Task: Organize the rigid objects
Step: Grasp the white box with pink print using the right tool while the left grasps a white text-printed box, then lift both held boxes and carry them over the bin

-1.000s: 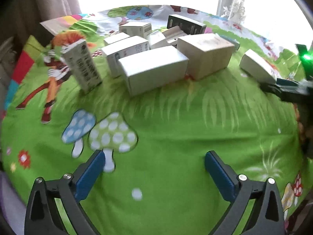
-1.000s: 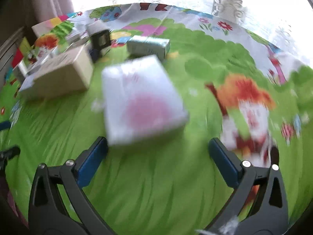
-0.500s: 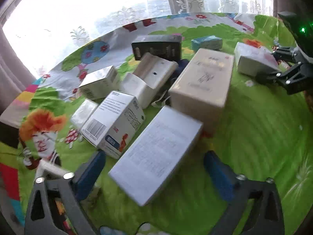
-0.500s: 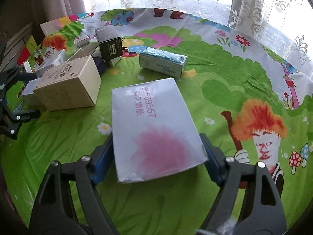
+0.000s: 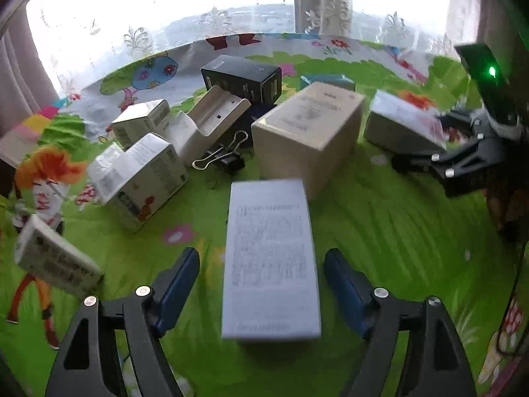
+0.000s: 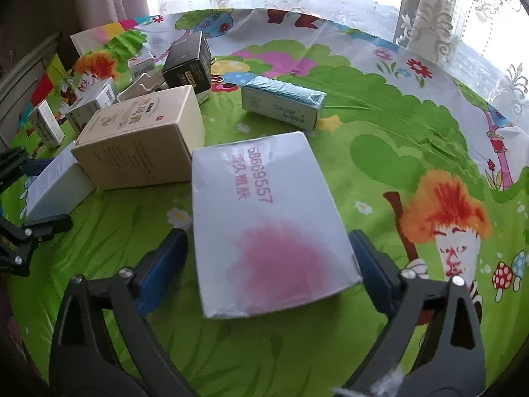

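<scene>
Looking through the left wrist camera, the left gripper (image 5: pixel 261 284) now has the long white box (image 5: pixel 269 258) with small print between its blue pads (image 5: pixel 178 284). A second ago only the green cloth (image 5: pixel 396 231) lay between them and the boxes stood far ahead. Its jaws have just been opening a little again, and a small gap shows on both sides of the box, so it is released, not grasped. The box lies flat on the cloth, just in front of the big beige box (image 5: pixel 307 132). The near end of the white box is blurred, so I cannot tell if a pad touches it low down. A black clip (image 5: pixel 221 157) lies half hidden between the boxes behind.

In the right wrist view, the right gripper (image 6: pixel 269 261) stands around the wide white packet (image 6: pixel 267 225) with the pink stamp. Half a second ago the pads pressed on its sides; the jaws have just been opening, and now a gap shows beside the left pad (image 6: pixel 162 264). The right pad is very close, and contact there is hard to judge. I think this packet is now set down, near the beige box (image 6: pixel 142 142), and the left hand's grasp comes next.
</scene>
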The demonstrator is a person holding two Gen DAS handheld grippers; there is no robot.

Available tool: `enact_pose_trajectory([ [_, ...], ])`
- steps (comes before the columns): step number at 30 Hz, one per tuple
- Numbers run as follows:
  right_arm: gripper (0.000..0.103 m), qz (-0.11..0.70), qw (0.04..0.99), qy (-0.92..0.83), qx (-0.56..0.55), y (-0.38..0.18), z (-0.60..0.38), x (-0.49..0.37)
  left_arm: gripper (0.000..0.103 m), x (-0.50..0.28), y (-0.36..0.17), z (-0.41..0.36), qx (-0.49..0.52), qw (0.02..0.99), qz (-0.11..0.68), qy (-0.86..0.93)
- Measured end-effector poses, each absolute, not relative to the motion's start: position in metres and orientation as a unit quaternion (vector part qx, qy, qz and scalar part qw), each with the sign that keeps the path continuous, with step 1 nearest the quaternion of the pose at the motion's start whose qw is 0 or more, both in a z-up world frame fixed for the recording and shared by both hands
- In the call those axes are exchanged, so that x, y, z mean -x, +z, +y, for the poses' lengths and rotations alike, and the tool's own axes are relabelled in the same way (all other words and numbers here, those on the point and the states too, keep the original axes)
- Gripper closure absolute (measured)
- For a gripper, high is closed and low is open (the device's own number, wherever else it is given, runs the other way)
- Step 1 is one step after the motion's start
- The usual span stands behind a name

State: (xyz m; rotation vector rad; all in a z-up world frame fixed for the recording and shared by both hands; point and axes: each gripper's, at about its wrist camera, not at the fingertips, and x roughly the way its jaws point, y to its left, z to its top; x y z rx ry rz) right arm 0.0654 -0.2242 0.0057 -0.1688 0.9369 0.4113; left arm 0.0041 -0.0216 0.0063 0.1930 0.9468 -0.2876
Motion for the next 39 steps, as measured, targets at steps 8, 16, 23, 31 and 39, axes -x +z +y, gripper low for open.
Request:
enact_pose_trajectory([
  [8, 0.033, 0.431, 0.883, 0.175, 0.066, 0.011, -0.233, -0.063, 0.049, 0.006, 0.003, -0.020, -0.056, 0.893, 0.429, -0.124],
  [16, 0.034, 0.436, 0.892, 0.110, 0.047, 0.014, -0.222, 0.003, 0.060, 0.005, 0.003, -0.013, -0.045, 0.896, 0.429, -0.111],
  [23, 0.034, 0.434, 0.893, 0.106, 0.051, 0.014, -0.218, 0.054, 0.061, 0.022, 0.003, -0.015, -0.039, 0.898, 0.429, -0.086],
  [31, 0.033, 0.435, 0.893, 0.107, 0.049, 0.012, -0.219, 0.053, 0.061, 0.041, 0.004, -0.016, -0.030, 0.900, 0.430, -0.061],
  [39, 0.034, 0.395, 0.916, 0.065, 0.023, 0.026, -0.233, 0.063, 0.061, 0.067, 0.008, -0.037, -0.007, 0.890, 0.450, -0.067],
])
